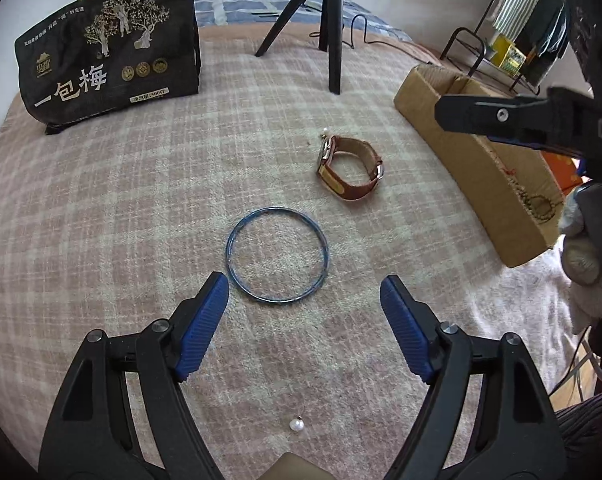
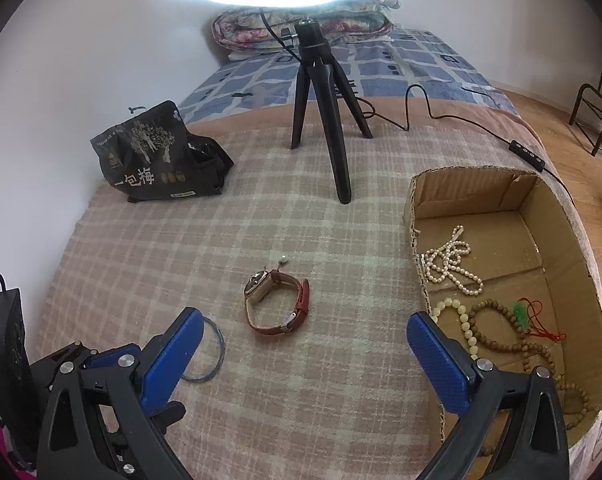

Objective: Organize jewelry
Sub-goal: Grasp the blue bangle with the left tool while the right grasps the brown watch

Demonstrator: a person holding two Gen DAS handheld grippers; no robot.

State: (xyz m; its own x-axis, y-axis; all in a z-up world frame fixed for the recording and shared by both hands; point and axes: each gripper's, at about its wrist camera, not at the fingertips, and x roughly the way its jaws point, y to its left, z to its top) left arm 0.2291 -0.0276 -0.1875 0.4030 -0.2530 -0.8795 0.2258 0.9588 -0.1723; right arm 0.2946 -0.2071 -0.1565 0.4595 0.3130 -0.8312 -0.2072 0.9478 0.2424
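Both the left hand-held gripper [image 1: 303,294] and the right hand-held gripper [image 2: 305,332] stood apart, holding nothing, above the plaid-blanketed bed [image 1: 141,200]. A thin blue round bangle [image 1: 276,255] lay just ahead of the left one, with a brown leather-strapped wristwatch [image 1: 351,168] at its one o'clock. An open cardboard box [image 2: 573,248] holding bead strands sat at the watch's three o'clock.

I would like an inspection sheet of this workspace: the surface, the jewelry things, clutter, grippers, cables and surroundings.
Surface: pink-and-cream checked blanket on a bed.
Job's things: thin blue bangle ring, brown leather-strap wristwatch and two loose pearl pieces lie on the blanket; open cardboard box holds a white pearl necklace, cream beads and brown wooden beads.
Clutter: black printed snack bag.
Grippers: left gripper open, just short of the bangle; right gripper open, empty.
Cables: black cable with inline switch.
Surroundings: black tripod, ring light, folded quilt, metal rack.
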